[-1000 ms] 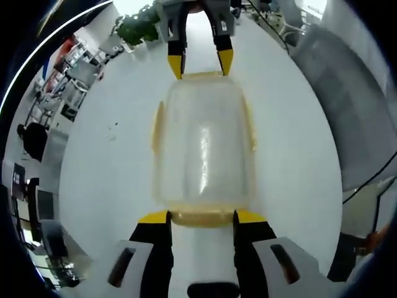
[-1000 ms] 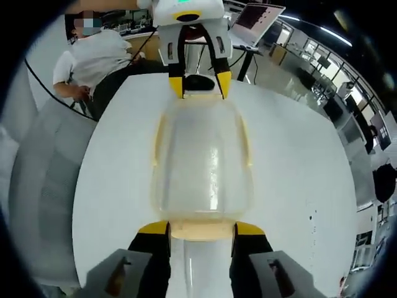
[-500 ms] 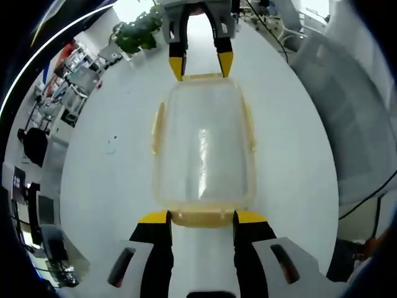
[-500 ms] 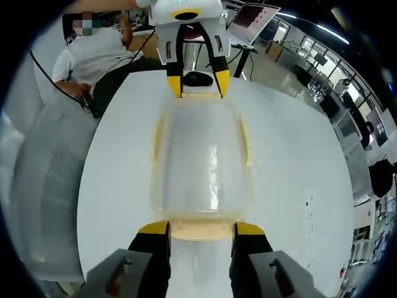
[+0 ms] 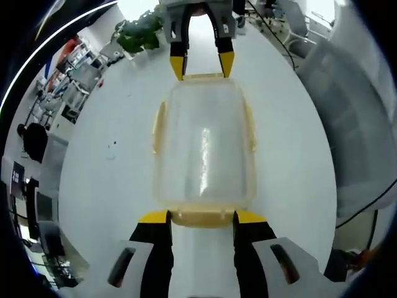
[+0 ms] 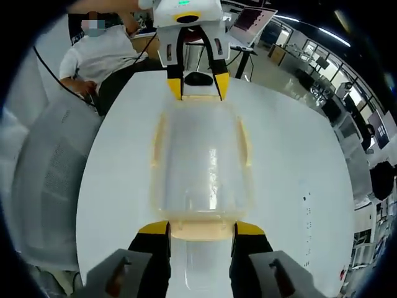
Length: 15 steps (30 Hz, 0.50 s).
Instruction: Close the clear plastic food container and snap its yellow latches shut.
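On the white table (image 5: 93,186), well in from every edge, the clear plastic food container (image 5: 203,152) lies lengthways between the two tools, lid down on the body. Against the pictures half a second and a second back nothing on it has shifted: same placing between the jaws, only the background has swung slightly, which is camera motion. Judgement: a holding phase, end latches being pressed or just pressed.

Room: bare tabletop on both long sides, free for a sideways approach. A grey mesh chair back (image 6: 43,186) stands off the table edge, and a seated person (image 6: 102,53) beyond the far end in the right gripper view.

Left gripper (image 5: 201,218): jaws apart, yellow tips bracketing the near end latch (image 5: 201,217), touching or just beside it; a true clamp cannot be told. Right gripper (image 6: 201,231): same stance on the opposite end latch (image 6: 201,228).

Side latches (image 5: 158,127) along the long edges look slightly flared; whether snapped, cannot tell. Likely next to check.
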### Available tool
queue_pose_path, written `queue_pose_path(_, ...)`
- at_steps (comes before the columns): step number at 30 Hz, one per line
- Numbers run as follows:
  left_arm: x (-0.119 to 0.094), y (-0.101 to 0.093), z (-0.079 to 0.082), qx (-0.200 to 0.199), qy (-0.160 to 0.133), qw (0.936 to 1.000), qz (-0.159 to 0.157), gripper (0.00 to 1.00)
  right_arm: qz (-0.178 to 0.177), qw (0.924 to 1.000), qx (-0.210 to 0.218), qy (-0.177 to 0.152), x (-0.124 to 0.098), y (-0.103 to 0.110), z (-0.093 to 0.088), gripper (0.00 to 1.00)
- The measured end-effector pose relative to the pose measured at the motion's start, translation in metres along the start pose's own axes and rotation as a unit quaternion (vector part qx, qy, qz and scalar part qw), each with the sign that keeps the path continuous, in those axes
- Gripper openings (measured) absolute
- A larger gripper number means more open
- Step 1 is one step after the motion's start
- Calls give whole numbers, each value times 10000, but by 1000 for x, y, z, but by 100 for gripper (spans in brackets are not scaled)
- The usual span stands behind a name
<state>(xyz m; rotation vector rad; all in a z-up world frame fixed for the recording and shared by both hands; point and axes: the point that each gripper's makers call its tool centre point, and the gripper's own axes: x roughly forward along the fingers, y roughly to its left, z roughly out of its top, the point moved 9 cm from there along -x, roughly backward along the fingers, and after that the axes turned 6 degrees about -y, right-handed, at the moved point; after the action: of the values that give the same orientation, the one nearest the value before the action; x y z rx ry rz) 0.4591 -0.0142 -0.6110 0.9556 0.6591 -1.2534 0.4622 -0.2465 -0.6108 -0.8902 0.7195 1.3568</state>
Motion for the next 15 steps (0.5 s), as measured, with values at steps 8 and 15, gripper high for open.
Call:
queue_pose_path(8,10,2,19,-65,63,10000,32,35,91,9999,-57,-30,-9,-7,-19,34)
queue_pose_path(15,18,6,32,-119,77,9999,18,35,155,9998,-75,-69,-16,-12,-34,34)
